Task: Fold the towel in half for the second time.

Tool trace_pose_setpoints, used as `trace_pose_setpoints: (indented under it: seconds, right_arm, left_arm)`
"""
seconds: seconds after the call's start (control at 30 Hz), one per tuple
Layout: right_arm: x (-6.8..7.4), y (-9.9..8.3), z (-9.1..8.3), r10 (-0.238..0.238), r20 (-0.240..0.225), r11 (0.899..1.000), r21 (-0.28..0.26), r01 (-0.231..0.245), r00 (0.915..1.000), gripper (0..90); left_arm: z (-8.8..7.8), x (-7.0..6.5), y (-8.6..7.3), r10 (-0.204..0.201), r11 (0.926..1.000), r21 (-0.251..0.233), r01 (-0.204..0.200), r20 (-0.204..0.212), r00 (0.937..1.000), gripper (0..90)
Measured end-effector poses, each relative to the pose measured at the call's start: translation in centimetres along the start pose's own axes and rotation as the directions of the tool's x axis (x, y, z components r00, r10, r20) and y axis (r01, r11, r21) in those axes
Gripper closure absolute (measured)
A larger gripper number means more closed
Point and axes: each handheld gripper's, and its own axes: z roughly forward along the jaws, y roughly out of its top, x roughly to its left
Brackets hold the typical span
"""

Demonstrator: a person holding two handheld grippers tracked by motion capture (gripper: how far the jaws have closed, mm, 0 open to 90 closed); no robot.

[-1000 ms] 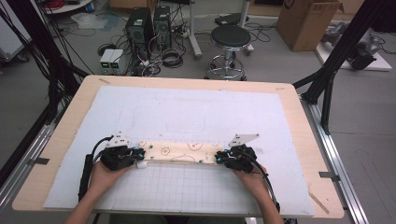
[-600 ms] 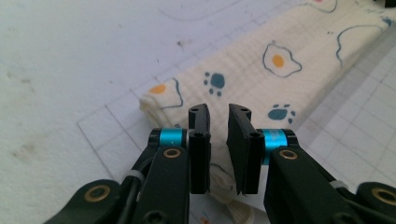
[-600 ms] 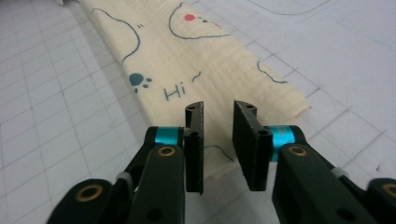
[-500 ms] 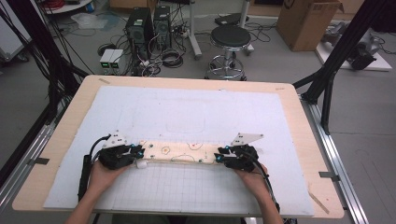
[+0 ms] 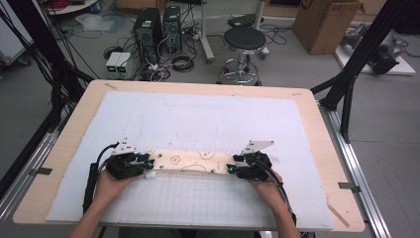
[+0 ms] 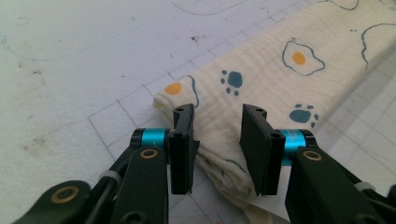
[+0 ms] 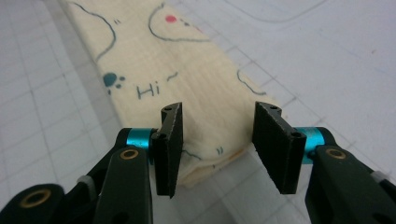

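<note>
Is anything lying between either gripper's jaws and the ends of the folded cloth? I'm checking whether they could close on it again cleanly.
Nothing visible does. The left gripper has its jaws straddling one end of the folded cloth, the right gripper the other end. Both have just been opening, pads off the fabric, on the white mat.

The worktop [image 5: 317, 148] had lots of free room; the whole far half of the white mat [image 5: 198, 114] lay bare, so a hand could pass there with nothing in the way; the near strip of mat with the grid lines was bare too, between the two forearms. One thing lay low across the middle: a folded cloth [image 5: 190, 161], flat and long; the left tool [image 5: 144, 161] sat at one end of it and the right tool [image 5: 233, 168] at the other; both had just been opening, with the cloth ends lying loose between the jaws; cables trailed by each wrist.
</note>
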Motion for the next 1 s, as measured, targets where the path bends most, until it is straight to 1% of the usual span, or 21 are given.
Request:
trace_pose_setpoints:
  seconds: [0.07, 0.2, 0.23, 0.27, 0.33, 0.37, 0.43, 0.53, 0.6, 0.63, 0.7, 0.83, 0.87, 0.9, 1.0]
  right_arm:
    - [0.0, -0.1, 0.0, 0.017, -0.001, 1.000, 0.007, -0.017, 0.9999, 52.5]
    - [0.1, -0.1, 0.0, 0.018, -0.002, 1.000, 0.004, -0.018, 0.9998, 51.6]
    - [0.1, -0.1, 0.0, 0.031, -0.004, 1.000, 0.004, -0.031, 0.9995, 51.1]
    - [0.0, -0.1, -0.1, 0.035, -0.010, 0.999, -0.005, -0.035, 0.9994, 50.5]
    - [-0.1, -0.1, -0.3, 0.056, -0.016, 0.998, -0.017, -0.056, 0.9983, 49.7]
    - [-0.1, -0.1, -0.3, 0.057, -0.015, 0.998, -0.021, -0.057, 0.9983, 48.9]
    - [0.0, 0.0, -0.5, 0.067, -0.015, 0.997, -0.030, -0.067, 0.9977, 46.7]
    - [0.1, 0.0, -0.7, 0.080, -0.019, 0.996, -0.047, -0.081, 0.9966, 43.5]
    - [0.2, 0.1, -1.0, 0.085, -0.014, 0.994, -0.062, -0.085, 0.9963, 41.5]
    - [0.2, 0.1, -1.2, 0.091, -0.012, 0.994, -0.067, -0.091, 0.9958, 40.4]
    - [0.1, 0.1, -1.5, 0.100, 0.001, 0.992, -0.081, -0.099, 0.9950, 37.6]
    - [0.0, 0.1, -2.2, 0.125, 0.021, 0.986, -0.111, -0.122, 0.9919, 33.0]
    - [0.0, 0.1, -2.3, 0.123, 0.024, 0.985, -0.122, -0.119, 0.9921, 31.6]
    - [0.0, 0.1, -2.5, 0.129, 0.031, 0.984, -0.126, -0.124, 0.9912, 30.4]
    - [0.0, 0.0, -2.9, 0.134, 0.040, 0.983, -0.136, -0.127, 0.9902, 26.5]
  left_arm:
    - [0.0, 0.1, 0.0, -0.001, 1.0000, 0.002, 0.001, 0.004, 1.0000, 64.8]
    - [0.0, 0.1, -0.1, -0.002, 1.0000, -0.001, 0.002, 0.004, 1.0000, 64.2]
    - [0.0, 0.0, 0.0, -0.002, 1.0000, -0.002, 0.002, 0.004, 1.0000, 63.8]
    - [-0.1, 0.1, 0.0, 0.005, 1.0000, -0.003, -0.005, 0.003, 1.0000, 63.1]
    - [-0.2, -0.1, 0.0, 0.005, 0.9999, -0.016, -0.005, 0.001, 1.0000, 61.5]
    - [-0.3, -0.1, 0.1, 0.012, 0.9997, -0.022, -0.012, -0.001, 0.9999, 60.9]
    - [-0.5, -0.2, 0.1, 0.008, 0.9990, -0.043, -0.007, 0.004, 1.0000, 59.0]
    - [-0.8, -0.1, 0.1, 0.004, 0.9986, -0.054, -0.003, 0.006, 1.0000, 55.8]
    - [-0.9, -0.1, 0.2, -0.001, 0.9980, -0.063, 0.002, 0.010, 1.0000, 54.3]
    - [-1.0, -0.1, 0.2, 0.004, 0.9980, -0.064, -0.003, 0.008, 1.0000, 53.5]
    - [-1.1, -0.1, 0.2, -0.006, 0.9974, -0.072, 0.007, 0.013, 0.9999, 51.0]
    - [-1.7, 0.0, 0.3, -0.012, 0.9958, -0.090, 0.012, 0.003, 0.9999, 47.3]
    - [-1.9, 0.0, 0.3, -0.013, 0.9953, -0.096, 0.013, -0.002, 0.9999, 45.7]
    - [-2.0, 0.0, 0.3, -0.022, 0.9942, -0.105, 0.021, -0.002, 0.9998, 44.0]
    - [-2.5, 0.2, 0.2, -0.030, 0.9933, -0.112, 0.029, -0.008, 0.9995, 41.1]
